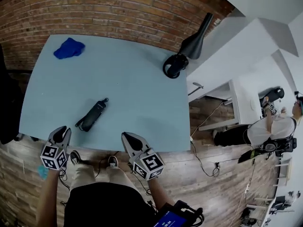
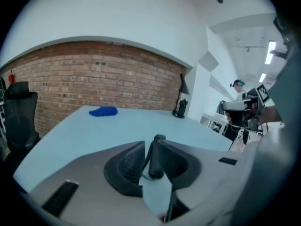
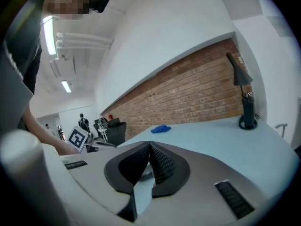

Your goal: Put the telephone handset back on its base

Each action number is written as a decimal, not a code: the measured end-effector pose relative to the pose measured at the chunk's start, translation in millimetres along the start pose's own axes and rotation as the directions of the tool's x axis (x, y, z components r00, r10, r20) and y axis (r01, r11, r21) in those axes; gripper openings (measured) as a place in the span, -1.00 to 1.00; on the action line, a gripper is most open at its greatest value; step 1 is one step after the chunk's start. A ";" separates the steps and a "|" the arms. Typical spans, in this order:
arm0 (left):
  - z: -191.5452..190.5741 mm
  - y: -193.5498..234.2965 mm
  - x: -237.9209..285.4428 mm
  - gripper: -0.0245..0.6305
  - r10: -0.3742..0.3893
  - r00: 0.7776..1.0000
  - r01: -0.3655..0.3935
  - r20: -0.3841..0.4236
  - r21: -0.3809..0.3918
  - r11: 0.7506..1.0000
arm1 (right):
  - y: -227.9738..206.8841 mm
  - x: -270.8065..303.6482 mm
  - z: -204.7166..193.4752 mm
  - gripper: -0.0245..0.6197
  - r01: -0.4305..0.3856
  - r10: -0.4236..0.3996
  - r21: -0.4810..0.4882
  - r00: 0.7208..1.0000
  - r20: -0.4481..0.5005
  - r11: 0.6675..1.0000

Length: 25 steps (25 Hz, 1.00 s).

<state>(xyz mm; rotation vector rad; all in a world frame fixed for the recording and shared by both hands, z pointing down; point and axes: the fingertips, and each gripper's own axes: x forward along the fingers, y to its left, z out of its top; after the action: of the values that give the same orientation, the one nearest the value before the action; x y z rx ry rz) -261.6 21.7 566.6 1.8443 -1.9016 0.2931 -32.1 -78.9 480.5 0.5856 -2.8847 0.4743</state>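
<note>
The black telephone handset (image 1: 93,114) lies flat on the light blue table (image 1: 137,98), near its front left. Its round black base (image 1: 173,66) stands at the table's far right edge, small in the left gripper view (image 2: 180,108) and in the right gripper view (image 3: 248,121). My left gripper (image 1: 61,135) hovers at the table's near edge, just short of the handset's near end. Its jaws (image 2: 151,147) stand a narrow gap apart, and the handset (image 2: 159,149) shows through that gap, not pressed by the pads. My right gripper (image 1: 129,138) is at the front edge, its tips (image 3: 149,147) touching, with nothing held.
A blue cloth (image 1: 69,48) lies at the table's far left corner. A black cone-shaped lamp (image 1: 196,39) rises beside the base. A brick wall (image 1: 118,8) runs behind the table. White desks (image 1: 246,98) and a seated person (image 1: 265,131) are to the right.
</note>
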 end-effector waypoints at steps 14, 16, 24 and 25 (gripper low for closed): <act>278.6 -63.8 -136.8 -0.79 -0.245 0.775 0.127 0.582 0.236 0.963 | 162.7 26.8 244.5 -0.87 -0.184 0.331 -0.337 0.828 0.454 0.923; 271.6 -68.6 -134.8 -0.82 -0.259 0.780 0.111 0.570 0.282 0.953 | 162.8 29.5 222.9 -0.87 -0.186 0.333 -0.355 0.847 0.415 0.916; 171.8 -50.7 -60.2 -0.85 -0.257 0.911 0.235 0.323 0.107 0.966 | 107.2 55.6 104.2 -0.87 -0.196 0.212 -0.087 0.939 0.269 0.977; 158.3 -50.4 -51.1 -0.85 -0.254 0.922 0.234 0.290 0.104 0.967 | 101.1 57.9 87.9 -0.87 -0.191 0.202 -0.065 0.950 0.240 0.979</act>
<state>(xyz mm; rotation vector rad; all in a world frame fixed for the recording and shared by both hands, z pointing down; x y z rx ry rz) -242.0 -10.6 397.0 2.2538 -1.8391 -0.0110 -133.7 -40.6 382.9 0.3744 -3.1999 0.3914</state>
